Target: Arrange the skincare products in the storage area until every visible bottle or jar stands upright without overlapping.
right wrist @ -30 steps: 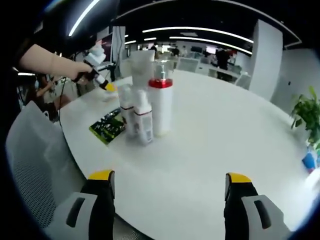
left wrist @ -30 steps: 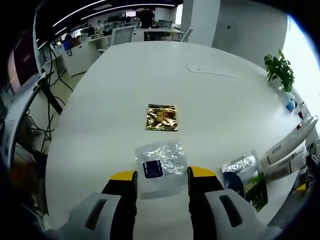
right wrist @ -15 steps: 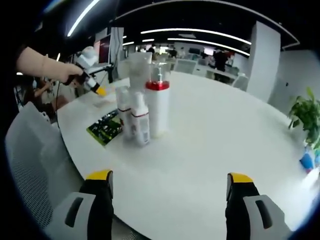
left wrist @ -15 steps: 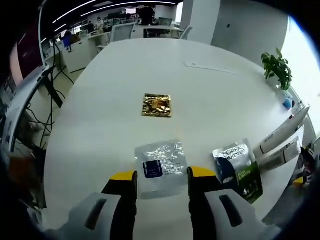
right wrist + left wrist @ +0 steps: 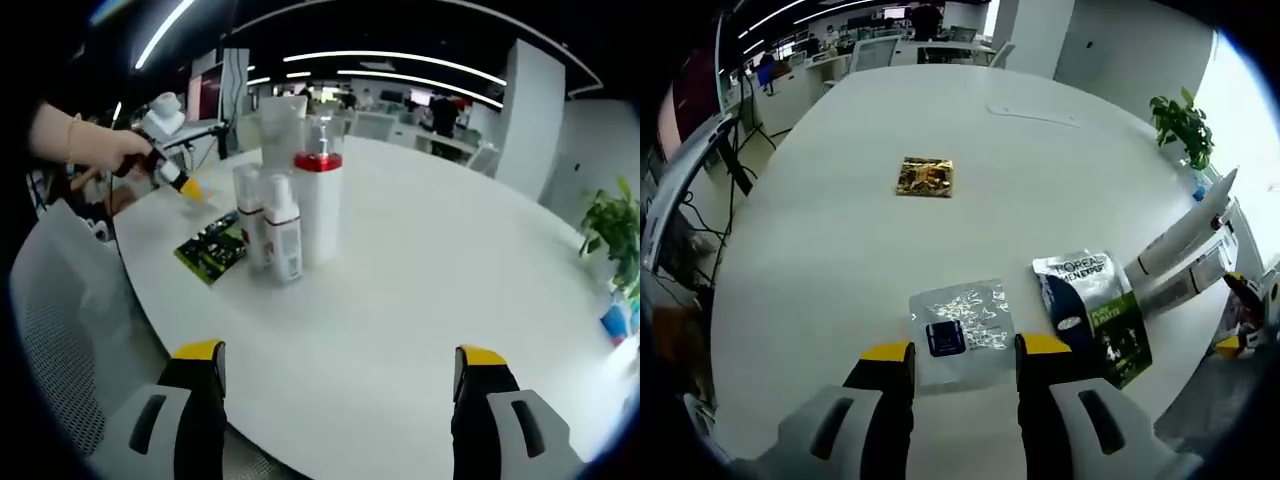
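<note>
Silver foil, a flat sachet (image 5: pixel 960 325), is pinched between your left gripper (image 5: pixel 965 352) jaws, long axis running away from you over the white table (image 5: pixel 840 230). Your right gripper (image 5: pixel 335 365) is spread wide, holding nothing. Ahead, the red-collared pump bottle (image 5: pixel 319 205) and two tubes (image 5: pixel 270 225) stand upright, touching; labels unreadable.

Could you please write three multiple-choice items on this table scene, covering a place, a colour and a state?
1. What does the left hand-held gripper hold between its jaws?
A. the silver sachet
B. the gold sachet
C. a bottle

2. What colour is the collar of the tall pump bottle?
A. blue
B. red
C. green

3. How does the right hand-held gripper stand?
A. shut on a bottle
B. shut on a sachet
C. open, holding nothing

Answers: 1 A, the jaws flank the silver sachet; 2 B, a red band rings its top; 3 C, its jaws stand wide apart over bare table.
</note>
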`<state>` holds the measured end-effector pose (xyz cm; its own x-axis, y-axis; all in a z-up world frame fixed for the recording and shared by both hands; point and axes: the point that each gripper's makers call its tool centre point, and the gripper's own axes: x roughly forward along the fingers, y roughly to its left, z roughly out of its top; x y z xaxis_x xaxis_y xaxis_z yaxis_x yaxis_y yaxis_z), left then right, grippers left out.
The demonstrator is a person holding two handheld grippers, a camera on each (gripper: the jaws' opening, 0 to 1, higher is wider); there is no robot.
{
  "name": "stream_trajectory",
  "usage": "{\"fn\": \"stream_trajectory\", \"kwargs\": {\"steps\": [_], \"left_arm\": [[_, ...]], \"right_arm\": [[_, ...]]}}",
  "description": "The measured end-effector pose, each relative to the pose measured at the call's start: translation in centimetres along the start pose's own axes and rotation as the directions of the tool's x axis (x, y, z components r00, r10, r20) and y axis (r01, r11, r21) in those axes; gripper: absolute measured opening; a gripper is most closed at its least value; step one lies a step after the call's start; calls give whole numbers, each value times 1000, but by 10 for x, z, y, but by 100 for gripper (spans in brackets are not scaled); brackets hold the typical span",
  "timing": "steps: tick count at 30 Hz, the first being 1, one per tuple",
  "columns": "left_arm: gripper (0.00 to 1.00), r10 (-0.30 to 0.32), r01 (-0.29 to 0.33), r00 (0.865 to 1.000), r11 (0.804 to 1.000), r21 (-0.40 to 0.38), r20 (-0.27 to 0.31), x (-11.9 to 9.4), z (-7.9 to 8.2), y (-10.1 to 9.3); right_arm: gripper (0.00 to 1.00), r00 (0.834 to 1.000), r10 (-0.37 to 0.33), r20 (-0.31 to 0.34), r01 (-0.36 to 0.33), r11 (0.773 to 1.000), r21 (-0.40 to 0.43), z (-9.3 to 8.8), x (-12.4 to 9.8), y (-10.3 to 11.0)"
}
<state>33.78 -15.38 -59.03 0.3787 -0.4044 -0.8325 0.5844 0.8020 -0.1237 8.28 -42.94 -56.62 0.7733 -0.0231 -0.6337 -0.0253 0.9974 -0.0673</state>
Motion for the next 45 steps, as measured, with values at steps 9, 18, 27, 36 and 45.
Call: {"fn": "stream_trajectory", "kwargs": {"steps": [9,18,27,36,45], "left_arm": [[35,-16,15,1000,1000,-22,-26,-7,-38,-25],[35,-7,7,999,1000,-3,-42,-8,-54,-34],[35,18,-17,998,1000,15,-52,-9,-64,-35],[35,22,-21,999,1000,9,-45,-12,-69,-35],[36,17,-16,999,1000,8,-42,-8,-67,-32]], "right_arm": [[99,1000,1,4,-1,1000,-3,0,-1,0],[98,1000,-1,3,1,1000,-5,0,-2,0],[97,1000,1,-3,-1,1000,-12,-1,-2,1],[97,1000,2,-10,-3,1000,-20,-2,-1,1],[97,1000,3,-16,-3,1000,-23,-3,-2,3]]}}
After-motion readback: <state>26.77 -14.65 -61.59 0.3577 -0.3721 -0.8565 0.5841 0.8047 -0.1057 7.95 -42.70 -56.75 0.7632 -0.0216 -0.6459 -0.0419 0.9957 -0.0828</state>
